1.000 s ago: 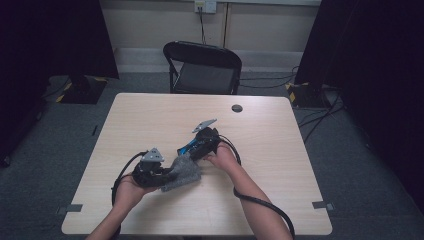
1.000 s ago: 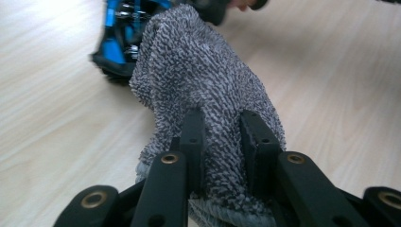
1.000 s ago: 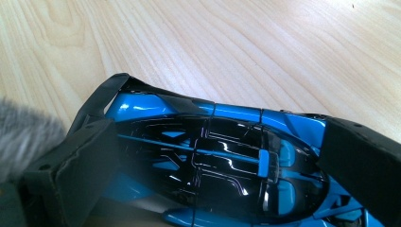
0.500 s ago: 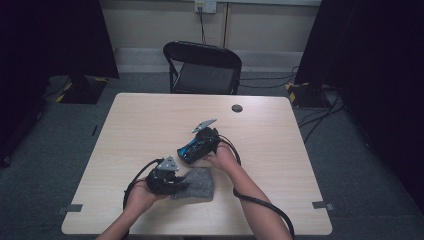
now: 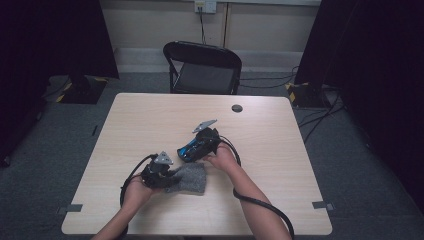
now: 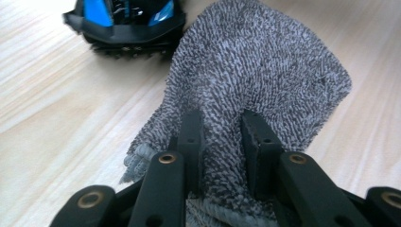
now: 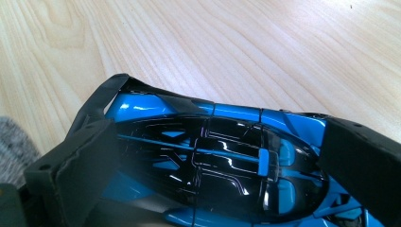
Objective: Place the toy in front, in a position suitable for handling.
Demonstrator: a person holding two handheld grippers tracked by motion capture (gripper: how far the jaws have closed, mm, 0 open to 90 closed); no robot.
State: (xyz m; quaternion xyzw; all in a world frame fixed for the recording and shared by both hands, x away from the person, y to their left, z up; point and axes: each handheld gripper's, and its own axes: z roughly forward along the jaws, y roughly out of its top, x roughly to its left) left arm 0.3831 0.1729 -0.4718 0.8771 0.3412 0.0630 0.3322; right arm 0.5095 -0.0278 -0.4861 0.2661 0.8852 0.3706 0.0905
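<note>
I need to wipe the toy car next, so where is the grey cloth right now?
In the high view the grey cloth lies near the table's front edge, pinched by the left gripper, just below the blue toy car.

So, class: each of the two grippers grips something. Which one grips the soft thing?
The left gripper: its jaws pinch the grey cloth lying on the table. The right gripper clamps a hard, glossy blue and black toy car.

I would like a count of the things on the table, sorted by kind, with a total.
Blue and black toy car: 1
Grey cloth: 1
Small dark round disc: 1
Handheld grippers, left gripper and right gripper: 2
Total: 5
</note>
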